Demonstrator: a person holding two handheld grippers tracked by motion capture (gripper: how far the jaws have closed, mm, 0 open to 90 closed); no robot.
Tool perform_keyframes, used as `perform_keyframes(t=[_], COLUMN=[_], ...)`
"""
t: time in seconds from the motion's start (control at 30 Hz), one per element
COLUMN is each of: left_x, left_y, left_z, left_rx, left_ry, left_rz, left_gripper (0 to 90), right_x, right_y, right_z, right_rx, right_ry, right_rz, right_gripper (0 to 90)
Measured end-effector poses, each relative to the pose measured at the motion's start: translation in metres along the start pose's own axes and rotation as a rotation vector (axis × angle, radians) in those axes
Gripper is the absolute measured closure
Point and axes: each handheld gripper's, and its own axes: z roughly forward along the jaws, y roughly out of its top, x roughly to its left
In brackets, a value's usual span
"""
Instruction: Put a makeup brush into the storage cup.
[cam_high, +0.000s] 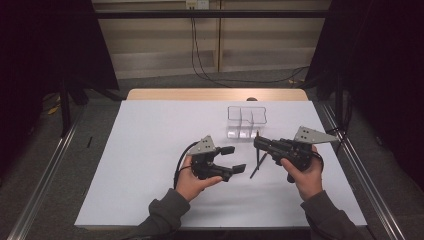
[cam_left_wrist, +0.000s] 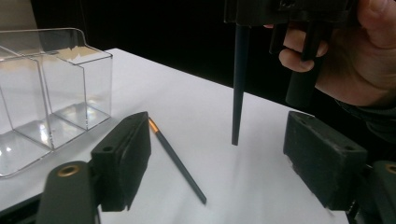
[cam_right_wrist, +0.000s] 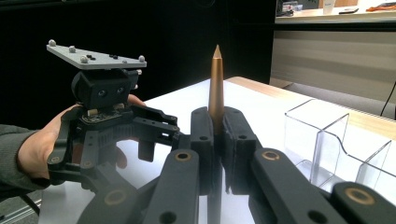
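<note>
My right gripper (cam_right_wrist: 215, 128) is shut on a slim tapered stick (cam_right_wrist: 216, 79) that stands upright. Its gold pointed end rises above the jaws. Its dark lower end (cam_left_wrist: 238, 84) points down at the white table, the tip at or just above the surface. In the high view the right gripper (cam_high: 258, 142) holds this stick (cam_high: 258, 159) right of centre. A thin dark pencil (cam_left_wrist: 180, 163) lies flat on the table between the two grippers, also in the high view (cam_high: 256, 169). My left gripper (cam_high: 235, 159) is open with nothing between its pads (cam_left_wrist: 126, 154).
A clear plastic organizer (cam_high: 246, 114) with several compartments stands behind the grippers, to the left in the left gripper view (cam_left_wrist: 95, 60) and to the right in the right gripper view (cam_right_wrist: 322, 126). A white sheet (cam_high: 150, 165) covers the table; metal rails run along both sides.
</note>
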Motion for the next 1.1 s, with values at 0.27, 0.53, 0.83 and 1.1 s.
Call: perform_keyframes(t=[0.27,0.53,0.83,1.1], left_x=[0.002,0.006,0.011,0.011], left_y=[0.002,0.000,0.000,0.002], left_z=[-0.006,-0.013,-0.026,-0.045], left_rx=[0.002,0.016,-0.005,-0.013], left_ry=[0.000,0.021,0.025,0.034], left_rz=[-0.010,-0.023,-0.013,0.039], left_gripper=[12.7,6.1,0.3,0.3], right_x=[-0.002,-0.002,-0.003,-0.004], right_y=[0.000,0.001,0.001,0.001], right_z=[-0.004,-0.005,-0.006,-0.006], right_rx=[-0.004,-0.011,-0.011,-0.015], right_ry=[-0.006,-0.001,-0.005,-0.004], right_rz=[-0.001,0.000,-0.001,-0.003], right_gripper=[84.2,84.2,84.2,84.3])
